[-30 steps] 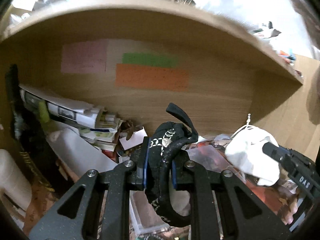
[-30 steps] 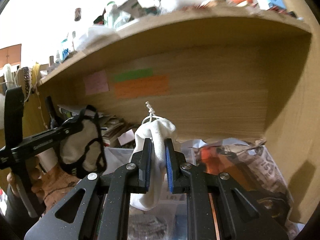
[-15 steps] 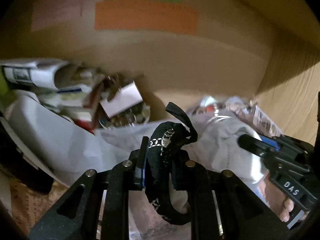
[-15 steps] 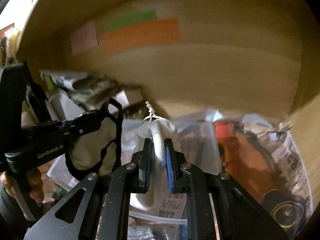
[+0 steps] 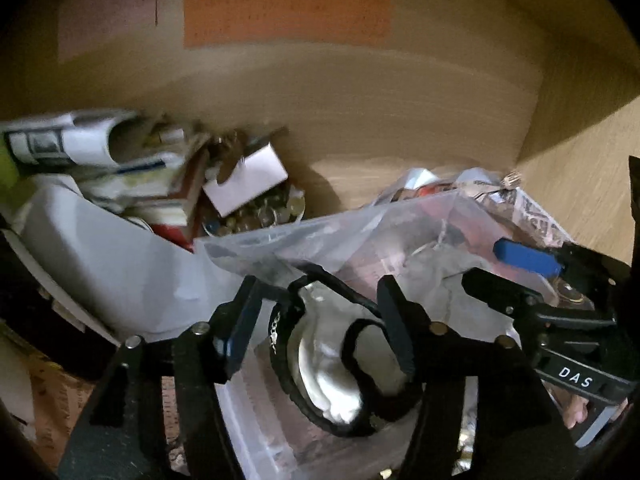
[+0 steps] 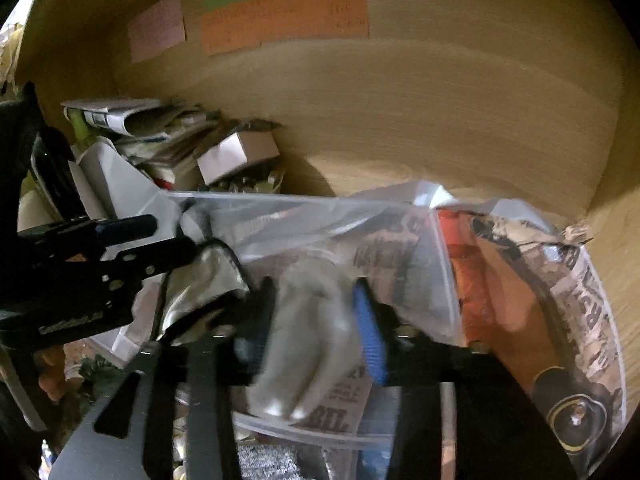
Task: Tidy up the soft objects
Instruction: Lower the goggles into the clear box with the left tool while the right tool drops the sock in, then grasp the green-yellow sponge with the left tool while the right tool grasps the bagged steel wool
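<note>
Cluttered wooden shelf (image 5: 400, 112); both tongs (image 5: 320, 308) (image 6: 316, 308) spread open, black-trimmed mask (image 5: 332, 364) and white cloth (image 6: 308, 340) loose between.

Both views are dim and warm-toned, the wooden back panel of the shelf recess (image 5: 360, 92) lit a dull yellow-brown and falling into black vignette at the fisheye corners, where straight edges bow strongly. A sliver of bright daylight shows only at the upper left edge of the right wrist view. Motion blur smears the orange paper note (image 6: 284, 16) and the stacked papers at left (image 5: 100, 160) — the writing on the note is unreadable. The crumpled clear plastic bag (image 6: 320, 220) catches soft pale glare, and the grey-white cloth bundle (image 6: 308, 340) close to the lens is badly blurred.
</note>
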`<state>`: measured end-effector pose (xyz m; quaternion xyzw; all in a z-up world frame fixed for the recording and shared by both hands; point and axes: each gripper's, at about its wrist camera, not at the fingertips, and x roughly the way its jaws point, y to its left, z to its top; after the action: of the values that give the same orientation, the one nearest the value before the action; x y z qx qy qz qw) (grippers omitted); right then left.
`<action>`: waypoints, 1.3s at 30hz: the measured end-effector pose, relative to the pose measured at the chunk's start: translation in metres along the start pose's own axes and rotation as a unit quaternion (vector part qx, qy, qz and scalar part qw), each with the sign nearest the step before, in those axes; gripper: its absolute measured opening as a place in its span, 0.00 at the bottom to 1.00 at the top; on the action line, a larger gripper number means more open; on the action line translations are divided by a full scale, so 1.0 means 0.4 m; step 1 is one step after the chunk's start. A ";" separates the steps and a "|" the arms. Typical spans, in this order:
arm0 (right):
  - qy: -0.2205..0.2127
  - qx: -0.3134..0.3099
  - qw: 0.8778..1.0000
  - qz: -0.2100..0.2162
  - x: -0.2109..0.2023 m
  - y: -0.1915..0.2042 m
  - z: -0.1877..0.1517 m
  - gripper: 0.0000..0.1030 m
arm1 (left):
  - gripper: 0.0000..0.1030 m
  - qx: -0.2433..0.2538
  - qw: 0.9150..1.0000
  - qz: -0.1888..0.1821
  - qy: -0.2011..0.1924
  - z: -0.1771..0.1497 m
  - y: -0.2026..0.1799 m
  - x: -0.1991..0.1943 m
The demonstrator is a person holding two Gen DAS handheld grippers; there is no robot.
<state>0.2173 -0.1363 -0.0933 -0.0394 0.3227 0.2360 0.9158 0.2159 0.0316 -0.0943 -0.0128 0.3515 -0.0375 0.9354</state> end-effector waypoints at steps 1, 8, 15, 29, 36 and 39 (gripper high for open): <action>-0.010 -0.002 1.000 -0.001 -0.017 0.001 0.002 0.54 | 0.62 0.001 1.000 -0.001 -0.006 0.001 0.000 -0.018; -0.078 -0.022 0.997 -0.013 -0.148 0.024 -0.003 0.82 | 0.92 0.005 0.998 0.003 -0.059 -0.011 -0.001 -0.146; -0.093 -0.025 0.995 0.001 -0.225 0.035 -0.051 0.86 | 0.99 0.013 0.998 0.006 -0.057 -0.084 -0.014 -0.217; -0.034 0.014 0.999 0.020 -0.257 0.036 -0.228 0.87 | 0.99 0.023 1.000 0.006 0.017 -0.300 -0.085 -0.233; -0.002 0.030 0.999 0.026 -0.235 0.037 -0.280 0.87 | 0.99 -0.002 0.999 -0.005 0.051 -0.384 -0.094 -0.211; 0.008 0.037 0.999 0.029 -0.224 0.032 -0.293 0.87 | 0.99 -0.020 0.998 -0.013 0.056 -0.406 -0.087 -0.206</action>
<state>0.0833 -0.1879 -0.1300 0.0024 0.3395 0.2499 0.9068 0.0452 0.0038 -0.1607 -0.0336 0.4042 -0.0434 0.9130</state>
